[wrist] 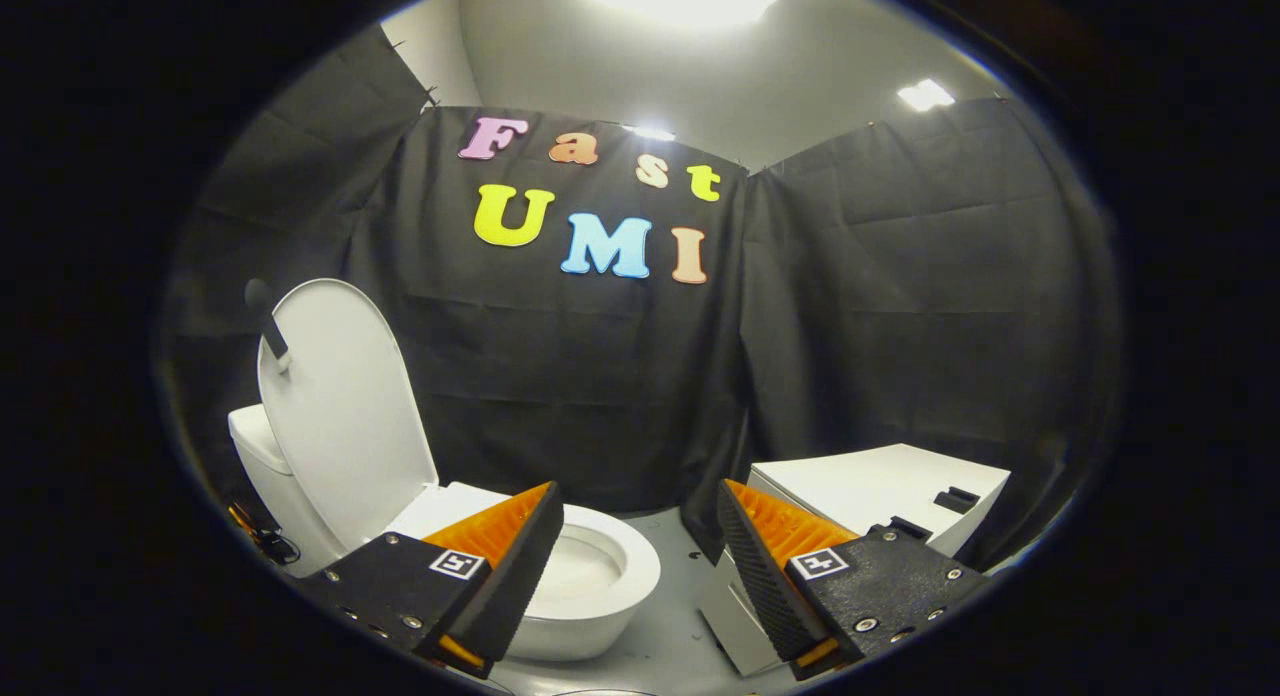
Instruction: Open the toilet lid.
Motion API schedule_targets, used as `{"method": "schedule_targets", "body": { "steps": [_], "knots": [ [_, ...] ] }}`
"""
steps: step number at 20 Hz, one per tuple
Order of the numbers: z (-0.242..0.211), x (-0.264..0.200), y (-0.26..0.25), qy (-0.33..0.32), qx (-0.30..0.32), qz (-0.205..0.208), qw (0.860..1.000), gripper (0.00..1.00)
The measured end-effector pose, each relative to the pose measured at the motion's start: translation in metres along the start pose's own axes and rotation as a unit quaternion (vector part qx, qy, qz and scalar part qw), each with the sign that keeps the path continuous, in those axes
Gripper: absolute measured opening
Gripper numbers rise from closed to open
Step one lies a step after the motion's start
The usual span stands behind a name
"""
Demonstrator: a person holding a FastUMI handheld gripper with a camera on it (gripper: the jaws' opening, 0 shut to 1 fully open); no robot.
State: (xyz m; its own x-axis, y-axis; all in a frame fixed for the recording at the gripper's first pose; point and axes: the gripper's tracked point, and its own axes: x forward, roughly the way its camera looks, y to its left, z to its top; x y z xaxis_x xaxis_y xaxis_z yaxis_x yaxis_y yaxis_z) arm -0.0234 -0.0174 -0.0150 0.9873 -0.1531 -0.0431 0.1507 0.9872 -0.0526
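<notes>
Standing raised, the toilet lid (340,406) leans back toward the cistern (262,446), ahead of the left finger and off to its left side. The lid's broad white inner face shows toward the gripper. A short dark handle-like piece (268,321) sits at the lid's upper edge; what it is cannot be told.

The gripper (640,536) hangs released, with its jaws spread wide and nothing between them. Each finger carries an orange ribbed body and a black textured pad on its inner face. The left finger (500,566) overlaps the near rim of the toilet bowl (600,576) in the view, and whether it touches the rim cannot be told. The bowl lies open, with its white seat ring exposed, just beyond the left finger and reaching partly into the gap between the jaws.

Beyond the right finger (770,566) stands a white cabinet (870,486) with a flat top. A small black part (957,498) lies on that top, near its far right corner. The grey floor (670,636) shows in the gap between the jaws.

As to markings, each finger mount bears a small square black-and-white tag (457,563). No readable brand or lettering appears on the toilet or on the cabinet.
</notes>
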Motion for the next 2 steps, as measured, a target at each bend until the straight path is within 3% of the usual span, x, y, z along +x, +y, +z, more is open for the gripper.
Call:
{"method": "schedule_targets", "body": {
  "steps": [2],
  "knots": [
    [-0.0007, -0.001, 0.0029, 0.001, 0.001, 0.006, 1.0, 0.95]
  ]
}}
